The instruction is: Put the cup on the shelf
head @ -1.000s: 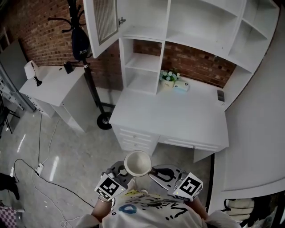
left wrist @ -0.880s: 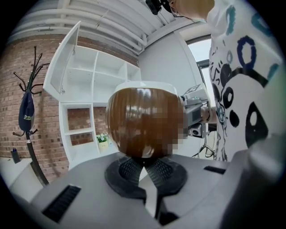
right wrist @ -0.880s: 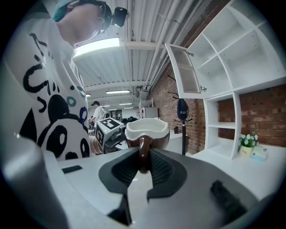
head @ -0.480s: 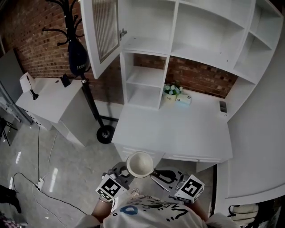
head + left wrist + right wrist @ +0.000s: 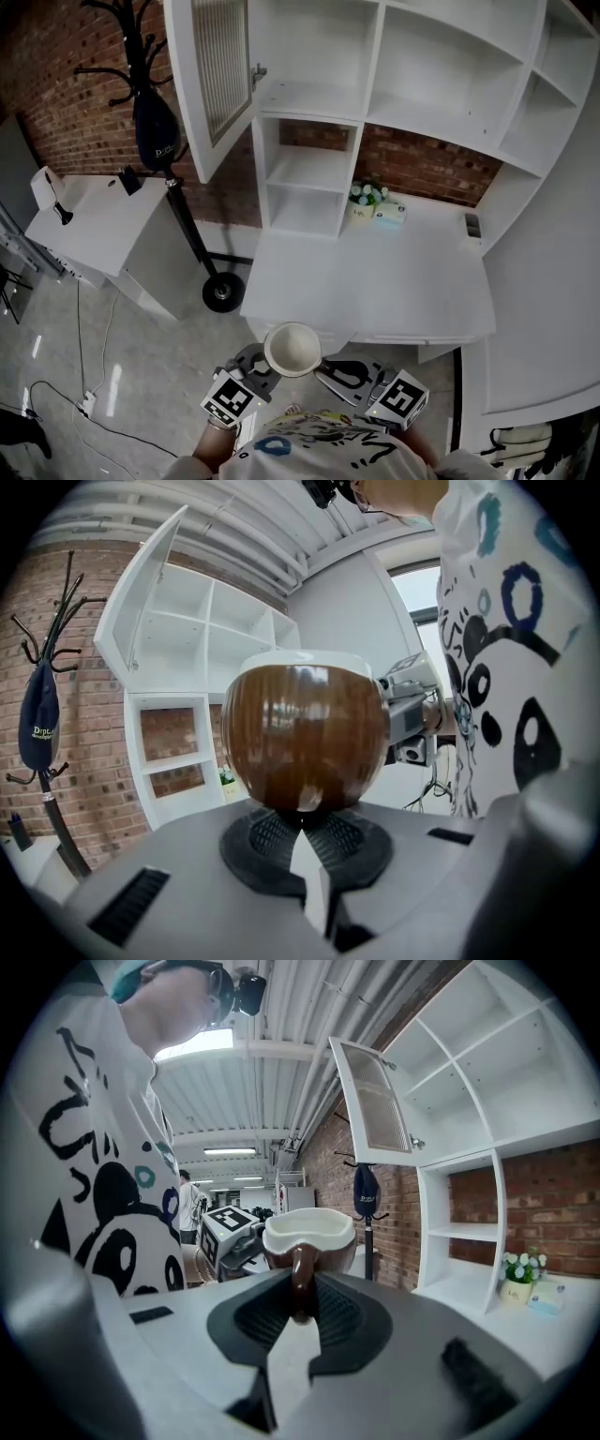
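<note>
As I walk in, the white desk [image 5: 375,281] and white open shelf [image 5: 305,171] have drawn closer ahead of the right hand-held gripper [image 5: 298,1312] and left hand-held gripper [image 5: 300,822], so I judge this still the carry, placing not begun. The brown glazed cup with a white inside [image 5: 292,349] rides between them. Only the right gripper view shows jaws clamped on its handle; the left gripper view shows tips together under the bowl.
</note>
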Motion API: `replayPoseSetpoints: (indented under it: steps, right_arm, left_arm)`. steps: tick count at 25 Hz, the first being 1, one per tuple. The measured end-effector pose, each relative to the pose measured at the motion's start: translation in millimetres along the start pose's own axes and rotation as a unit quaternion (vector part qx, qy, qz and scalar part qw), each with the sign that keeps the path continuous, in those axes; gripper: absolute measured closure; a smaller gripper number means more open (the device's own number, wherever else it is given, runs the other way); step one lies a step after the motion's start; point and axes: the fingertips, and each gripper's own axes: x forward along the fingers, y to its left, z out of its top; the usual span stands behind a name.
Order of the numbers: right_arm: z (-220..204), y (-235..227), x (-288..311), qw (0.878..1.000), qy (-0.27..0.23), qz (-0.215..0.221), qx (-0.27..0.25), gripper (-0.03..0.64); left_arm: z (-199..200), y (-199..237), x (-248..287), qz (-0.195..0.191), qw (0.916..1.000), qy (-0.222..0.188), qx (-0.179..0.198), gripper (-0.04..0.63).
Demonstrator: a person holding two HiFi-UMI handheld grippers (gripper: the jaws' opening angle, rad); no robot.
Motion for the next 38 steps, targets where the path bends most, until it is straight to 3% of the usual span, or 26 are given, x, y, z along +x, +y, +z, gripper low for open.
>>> replayPoseSetpoints:
  steps: [16, 30, 38]
  right_arm:
    - [-5.0, -56.2, 18.9, 1.000, 0.008, 0.014, 0.006, 0.555]
    - [42.8, -174.1, 30.3, 0.999, -0.022, 0.017, -0.028, 0.555]
    - [55.0, -227.1, 23.8, 0.998, -0.015, 0.014, -0.065, 0.555]
  left_arm:
    - [-10.5, 44.3, 37.3, 0.016, 0.9997, 0.008, -0.014, 0.580]
    - [42.0, 143.5, 108.2, 0.070, 0.9972, -0.020, 0.011, 0.580]
    - [67.0, 176.4, 144.0, 0.085, 0.9950, -0.028, 0.045, 0.580]
